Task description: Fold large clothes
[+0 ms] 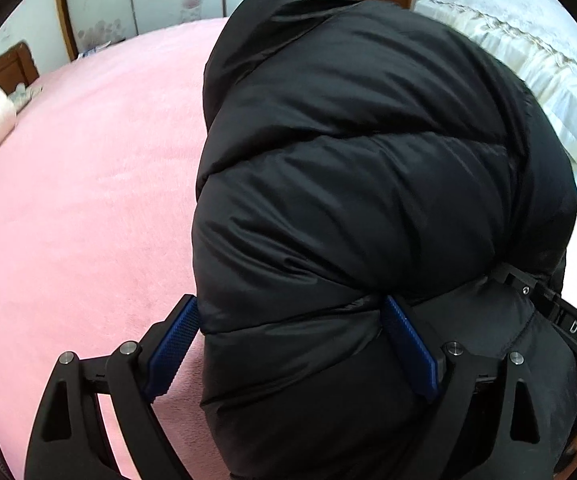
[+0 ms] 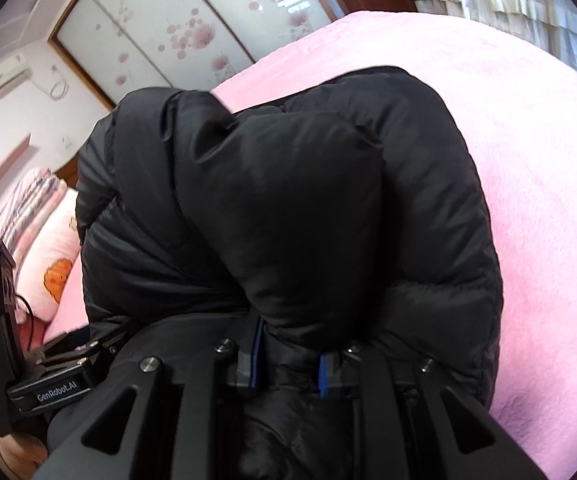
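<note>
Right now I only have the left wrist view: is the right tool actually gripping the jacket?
Observer: Yes. The right tool has its pads nearly together, pinching a fold of the black jacket.
Operator: Anything lying on the bed past that side of the jacket?
Observer: Nothing that the right wrist view shows. There is only pink blanket out to the edge of the picture.

Both wrist cams look steeply down, v. close, sharing black jacket (image 1: pixel 368 200) on pink bed (image 2: pixel 528 160).
</note>
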`<action>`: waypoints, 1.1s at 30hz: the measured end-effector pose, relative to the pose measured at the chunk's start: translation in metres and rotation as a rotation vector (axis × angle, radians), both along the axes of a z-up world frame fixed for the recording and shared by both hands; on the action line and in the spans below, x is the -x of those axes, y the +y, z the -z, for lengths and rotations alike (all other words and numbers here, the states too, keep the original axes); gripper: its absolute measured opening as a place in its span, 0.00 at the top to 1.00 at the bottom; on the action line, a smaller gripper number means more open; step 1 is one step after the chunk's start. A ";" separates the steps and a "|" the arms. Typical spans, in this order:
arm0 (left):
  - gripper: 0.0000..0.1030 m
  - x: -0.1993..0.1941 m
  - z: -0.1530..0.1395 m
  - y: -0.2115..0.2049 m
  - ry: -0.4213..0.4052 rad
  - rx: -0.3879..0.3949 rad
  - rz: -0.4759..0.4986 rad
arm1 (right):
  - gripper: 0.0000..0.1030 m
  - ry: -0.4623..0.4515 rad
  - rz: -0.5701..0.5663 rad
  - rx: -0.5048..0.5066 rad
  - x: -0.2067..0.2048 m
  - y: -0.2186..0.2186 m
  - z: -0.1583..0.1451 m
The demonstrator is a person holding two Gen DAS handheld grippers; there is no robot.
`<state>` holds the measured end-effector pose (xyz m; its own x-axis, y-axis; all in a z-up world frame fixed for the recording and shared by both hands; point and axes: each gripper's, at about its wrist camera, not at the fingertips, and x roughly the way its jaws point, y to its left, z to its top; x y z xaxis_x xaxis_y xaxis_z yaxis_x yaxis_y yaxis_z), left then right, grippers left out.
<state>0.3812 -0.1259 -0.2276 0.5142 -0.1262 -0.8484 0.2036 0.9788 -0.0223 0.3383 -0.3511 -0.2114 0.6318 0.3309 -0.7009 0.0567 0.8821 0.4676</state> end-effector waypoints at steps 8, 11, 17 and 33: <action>0.12 0.031 -0.030 -0.025 -0.103 -0.087 0.107 | 0.67 -0.011 -0.040 0.079 0.026 0.001 -0.050; 0.12 0.035 -0.037 -0.034 -0.101 -0.094 0.143 | 0.61 -0.033 -0.052 0.137 0.040 0.002 -0.067; 0.12 0.028 -0.041 -0.002 -0.026 -0.012 0.164 | 0.11 -0.041 -0.022 0.179 0.050 -0.015 -0.088; 0.12 -0.030 -0.027 0.060 0.174 0.251 0.122 | 0.07 0.074 -0.092 0.202 0.010 -0.012 -0.084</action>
